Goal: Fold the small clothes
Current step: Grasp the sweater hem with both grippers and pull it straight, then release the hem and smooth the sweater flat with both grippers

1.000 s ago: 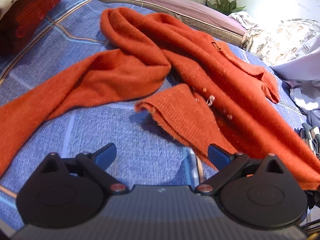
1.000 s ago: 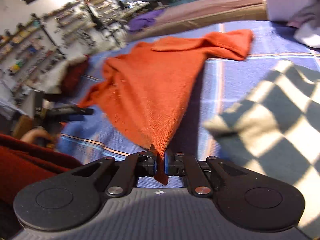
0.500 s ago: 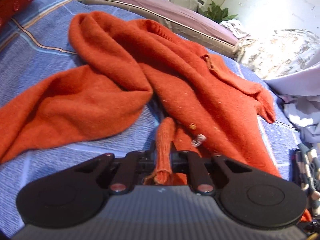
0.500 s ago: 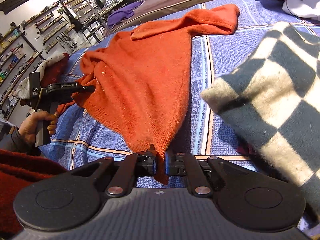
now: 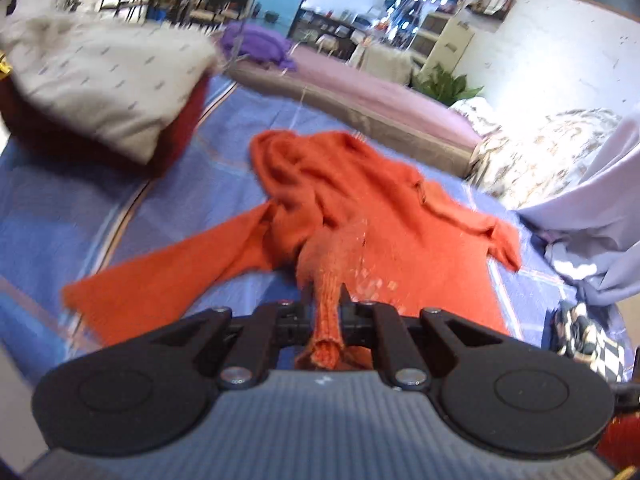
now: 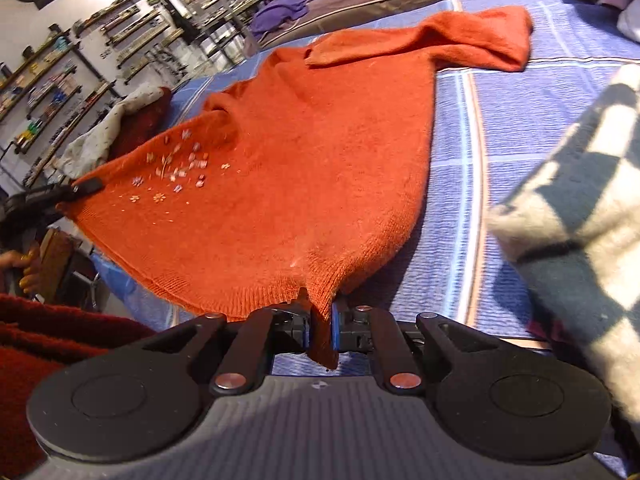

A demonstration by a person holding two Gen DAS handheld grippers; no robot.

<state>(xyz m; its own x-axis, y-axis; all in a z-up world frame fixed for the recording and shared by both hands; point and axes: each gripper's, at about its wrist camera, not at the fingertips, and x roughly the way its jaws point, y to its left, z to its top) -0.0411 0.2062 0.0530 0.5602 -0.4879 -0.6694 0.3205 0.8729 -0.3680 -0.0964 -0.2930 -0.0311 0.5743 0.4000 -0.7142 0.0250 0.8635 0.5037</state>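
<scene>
Both grippers, left (image 5: 326, 316) and right (image 6: 320, 326), clamped on orange sweater (image 6: 304, 152) hem.

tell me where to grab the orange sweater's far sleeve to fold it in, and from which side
Grip the orange sweater at the cuff end of its far sleeve, coming in from the right over the blue plaid sheet. That sleeve lies flat and stretched sideways with its end free. Both hands are busy for now: the right gripper and the left gripper each pinch the ribbed hem.

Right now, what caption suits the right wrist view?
Right gripper pinches the orange sweater's hem, spreading it over the blue bedspread.
</scene>
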